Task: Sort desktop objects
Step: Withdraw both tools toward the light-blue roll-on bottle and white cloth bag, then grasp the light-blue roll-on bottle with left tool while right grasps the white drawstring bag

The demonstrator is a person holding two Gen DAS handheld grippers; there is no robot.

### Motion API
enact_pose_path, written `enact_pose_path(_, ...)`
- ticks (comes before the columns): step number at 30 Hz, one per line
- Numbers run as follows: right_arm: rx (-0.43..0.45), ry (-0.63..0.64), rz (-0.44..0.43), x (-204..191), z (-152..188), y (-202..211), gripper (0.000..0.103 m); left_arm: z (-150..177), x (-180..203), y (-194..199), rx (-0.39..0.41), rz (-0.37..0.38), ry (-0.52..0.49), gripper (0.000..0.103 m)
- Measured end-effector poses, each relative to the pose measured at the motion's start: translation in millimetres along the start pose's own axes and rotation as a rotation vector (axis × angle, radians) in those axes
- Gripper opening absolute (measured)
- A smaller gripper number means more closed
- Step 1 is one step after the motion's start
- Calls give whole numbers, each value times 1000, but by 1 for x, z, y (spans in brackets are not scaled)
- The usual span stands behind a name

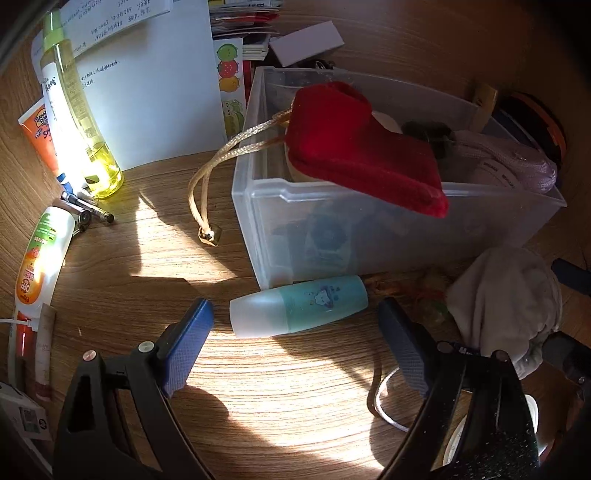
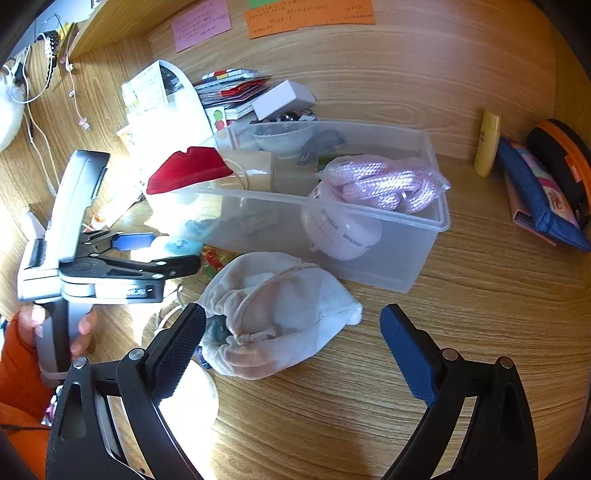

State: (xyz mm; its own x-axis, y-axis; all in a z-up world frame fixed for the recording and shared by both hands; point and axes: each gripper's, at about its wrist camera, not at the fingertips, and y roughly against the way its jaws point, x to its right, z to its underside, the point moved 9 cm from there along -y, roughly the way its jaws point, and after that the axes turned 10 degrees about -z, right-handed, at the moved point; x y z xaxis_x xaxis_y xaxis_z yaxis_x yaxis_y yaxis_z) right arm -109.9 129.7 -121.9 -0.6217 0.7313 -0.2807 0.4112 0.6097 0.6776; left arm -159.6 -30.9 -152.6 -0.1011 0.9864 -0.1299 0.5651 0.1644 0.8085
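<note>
Bin already holds the red pouch and pink cord; teal bottle and white bag remain outside, between spread, empty left gripper and right gripper.

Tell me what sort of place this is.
Probably a home or dorm study desk: sticky notes are stuck on the wood-grain back panel, a clear bin holds odds and ends, and papers and lotion tubes crowd the desktop.

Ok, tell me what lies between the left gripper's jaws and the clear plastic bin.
In the left wrist view, only a small teal bottle with a frosted cap, lying on its side against the clear plastic bin.
</note>
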Motion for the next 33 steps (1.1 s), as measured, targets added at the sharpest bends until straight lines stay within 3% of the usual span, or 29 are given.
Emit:
enact_pose_path(5,-41,-21,-28,-6,6,-15,94,1,-2,4,28,-8,9,73)
enact_pose_path(13,-76,-29,-14,-12,12,-33,100,5,3,16,83,9,-20,73)
enact_pose_path(25,-164,35,61,-15,15,-56,102,-7,-16,33,166,78,71,73)
enact_pose_path(28,-148,27,71,-11,14,-54,95,-16,-20,35,175,98,90,73)
enact_pose_path(33,-120,3,27,-11,13,-46,66,-18,-20,35,184,128,98,73)
